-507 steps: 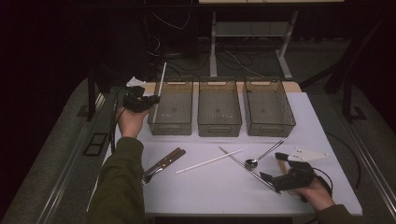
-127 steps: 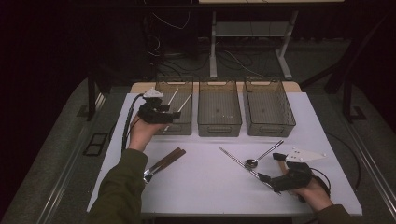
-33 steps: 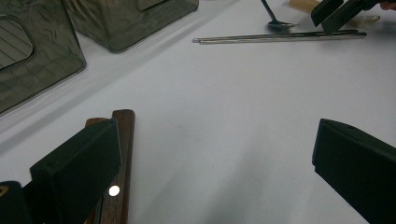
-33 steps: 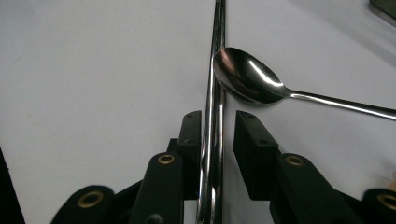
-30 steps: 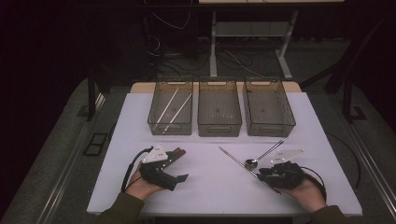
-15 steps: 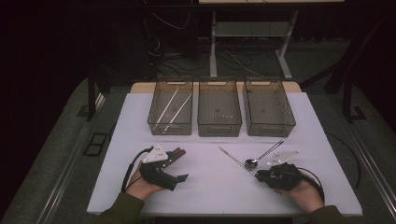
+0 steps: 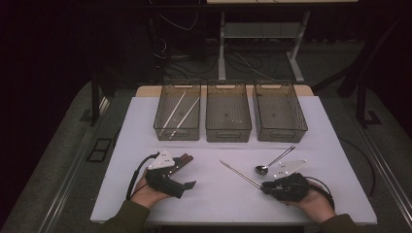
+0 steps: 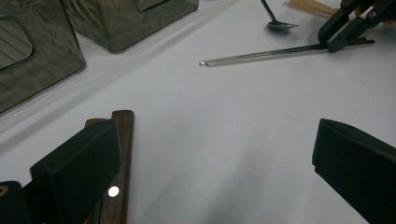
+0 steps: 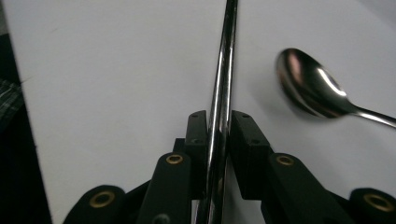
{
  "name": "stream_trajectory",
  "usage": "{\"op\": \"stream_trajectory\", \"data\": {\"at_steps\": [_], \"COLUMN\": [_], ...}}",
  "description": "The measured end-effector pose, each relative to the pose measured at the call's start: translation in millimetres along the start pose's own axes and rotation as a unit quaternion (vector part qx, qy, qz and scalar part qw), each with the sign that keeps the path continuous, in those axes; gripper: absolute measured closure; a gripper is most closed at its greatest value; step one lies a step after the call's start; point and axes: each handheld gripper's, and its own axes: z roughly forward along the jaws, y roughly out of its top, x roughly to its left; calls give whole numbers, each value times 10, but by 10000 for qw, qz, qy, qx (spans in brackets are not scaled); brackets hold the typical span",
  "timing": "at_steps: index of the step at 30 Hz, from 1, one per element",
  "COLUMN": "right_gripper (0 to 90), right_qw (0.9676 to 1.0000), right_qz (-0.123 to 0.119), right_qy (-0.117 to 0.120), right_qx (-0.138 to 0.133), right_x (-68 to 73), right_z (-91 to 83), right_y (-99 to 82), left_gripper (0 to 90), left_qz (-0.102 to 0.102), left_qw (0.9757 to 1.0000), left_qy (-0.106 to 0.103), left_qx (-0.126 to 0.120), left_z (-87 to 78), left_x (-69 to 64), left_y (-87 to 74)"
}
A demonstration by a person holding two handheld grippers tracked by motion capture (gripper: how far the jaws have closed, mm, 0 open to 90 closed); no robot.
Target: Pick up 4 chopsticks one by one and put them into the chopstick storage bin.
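A pair of metal chopsticks [image 7: 240, 174] lies slanted on the white table [image 7: 214, 204], and my right gripper [image 7: 265, 187] is shut on its near end. In the right gripper view the jaws pinch the chopsticks [image 9: 223, 93], with the right gripper [image 9: 220, 119] flat on the table. A metal spoon [image 7: 272, 162] lies just beyond them, its bowl [image 9: 308, 88] beside the jaws. My left gripper [image 7: 187, 172] rests wide open at the front left. Its left jaw stands over a dark wooden handle [image 8: 122, 154] with a rivet. The left gripper [image 8: 217, 140] holds nothing.
Three smoked-plastic bins stand in a row at the back: the left bin [image 7: 177, 131] holds two white chopsticks [image 7: 179, 114], then the middle bin [image 7: 228, 133] and the right bin [image 7: 282, 133]. Bare table separates the two grippers.
My right gripper has slid a little left and toward the front edge, and now grips the metal chopsticks. The left gripper has stayed put.
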Motion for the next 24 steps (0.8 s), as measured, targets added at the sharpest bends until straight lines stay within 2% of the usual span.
{"op": "stream_trajectory", "data": {"at_steps": [3, 7, 8, 10, 13, 15, 17, 20, 24], "right_gripper": [776, 768, 727, 660, 605, 590, 612, 679, 743], "right_qw": [9998, 9997, 9997, 9997, 9981, 9979, 9976, 9981, 9990], "right_qz": [-145, -152, -161, -45, 276, 334, 393, 330, 347], "right_qy": [154, 196, 200, 212, 341, 227, 138, 85, -26], "right_qx": [12, 15, 9, -86, -425, -505, -556, -519, -288], "right_x": [32, 33, 30, 8, -47, -46, -32, 6, 36], "right_z": [11, 15, 12, -13, -107, -141, -143, -114, -25], "right_y": [8, 11, 12, 20, 47, 68, 90, 145, 219], "left_gripper": [0, 0, 0, 0, 0, 0, 0, 0, 0], "left_qz": [-3, -13, -12, -6, 0, -6, -8, -4, 13], "left_qw": [10000, 10000, 10000, 10000, 10000, 10000, 10000, 10000, 10000], "left_qy": [-7, -10, -9, -14, -15, -13, -11, -4, -2], "left_qx": [0, 2, 0, -8, -12, -1, 1, 13, 21], "left_z": [1, 3, 3, 1, 2, 4, 4, 4, 6], "left_x": [-2, -4, -4, -4, -5, -4, -7, -9, -11], "left_y": [0, 1, 1, 1, 3, 2, 3, 5, 5]}}
